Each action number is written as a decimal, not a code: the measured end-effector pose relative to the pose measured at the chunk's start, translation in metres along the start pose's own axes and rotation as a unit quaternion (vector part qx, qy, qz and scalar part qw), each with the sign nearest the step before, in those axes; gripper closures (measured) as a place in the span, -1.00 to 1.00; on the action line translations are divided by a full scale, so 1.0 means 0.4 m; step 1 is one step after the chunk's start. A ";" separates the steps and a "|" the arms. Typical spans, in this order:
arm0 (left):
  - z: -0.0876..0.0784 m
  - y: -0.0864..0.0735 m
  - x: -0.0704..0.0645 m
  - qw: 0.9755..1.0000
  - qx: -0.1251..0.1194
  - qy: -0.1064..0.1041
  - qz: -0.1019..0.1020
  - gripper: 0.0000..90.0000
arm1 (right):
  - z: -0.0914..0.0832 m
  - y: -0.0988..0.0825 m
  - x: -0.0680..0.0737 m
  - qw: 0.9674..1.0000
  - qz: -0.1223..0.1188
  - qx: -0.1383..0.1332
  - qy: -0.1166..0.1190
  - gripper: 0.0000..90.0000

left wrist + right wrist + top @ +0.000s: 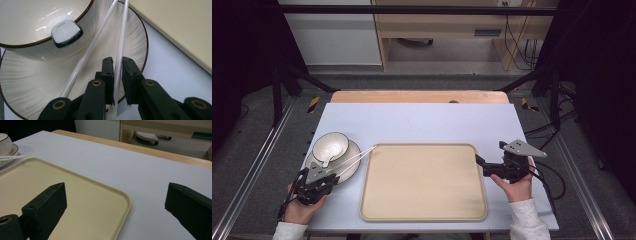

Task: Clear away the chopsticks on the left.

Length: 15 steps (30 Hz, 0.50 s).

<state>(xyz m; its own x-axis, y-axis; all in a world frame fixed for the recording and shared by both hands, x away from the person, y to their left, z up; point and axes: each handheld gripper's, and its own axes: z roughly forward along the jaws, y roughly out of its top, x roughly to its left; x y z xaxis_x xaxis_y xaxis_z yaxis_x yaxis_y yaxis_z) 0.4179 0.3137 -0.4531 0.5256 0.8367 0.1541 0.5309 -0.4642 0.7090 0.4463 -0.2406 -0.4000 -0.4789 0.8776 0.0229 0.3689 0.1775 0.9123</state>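
Two white chopsticks (357, 156) lie across the saucer (350, 167) at the table's (422, 122) 8 o'clock, tips pointing toward 2 o'clock and overhanging the saucer rim just short of the tray's (424, 212) top-left corner; bowl (330, 145) sits on the saucer toward its 11 o'clock, with a spoon (327, 160) leaning inside, handle end resting on the bowl rim at 6 o'clock; left gripper (332, 179) is at the saucer's 7 o'clock edge, held by the left hand (302, 207); in the left gripper view its jaws straddle one chopstick (120, 53), narrow gap, pads close to the stick on both sides but whether they actually touch it I cannot tell; second chopstick (87, 53) runs just outside the jaws at 10 o'clock, the two sticks converging toward 12 o'clock; saucer rim (146, 40) has a dark line, same on the bowl (30, 25); spoon handle end (66, 33) shows a dark edge; tray is beige, sits mid-table toward 6 o'clock; right gripper (479, 162) is at the tray's 3 o'clock edge, held by the right hand (514, 185); in the right gripper view its jaws are spread wide, nothing between them, one over the tray (110, 192), the other over bare table (150, 177).
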 end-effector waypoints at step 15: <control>0.001 0.016 -0.010 0.999 0.003 -0.006 -0.035 0.77 | 0.003 -0.002 -0.002 1.000 0.002 0.002 0.002 -0.90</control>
<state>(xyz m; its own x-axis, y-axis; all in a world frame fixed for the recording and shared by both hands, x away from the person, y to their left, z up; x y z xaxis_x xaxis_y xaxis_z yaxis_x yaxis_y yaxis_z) 0.4195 0.3073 -0.4497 0.4950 0.8637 0.0950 0.5711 -0.4059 0.7136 0.4474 -0.2408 -0.4011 -0.4808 0.8764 0.0280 0.3745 0.1764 0.9103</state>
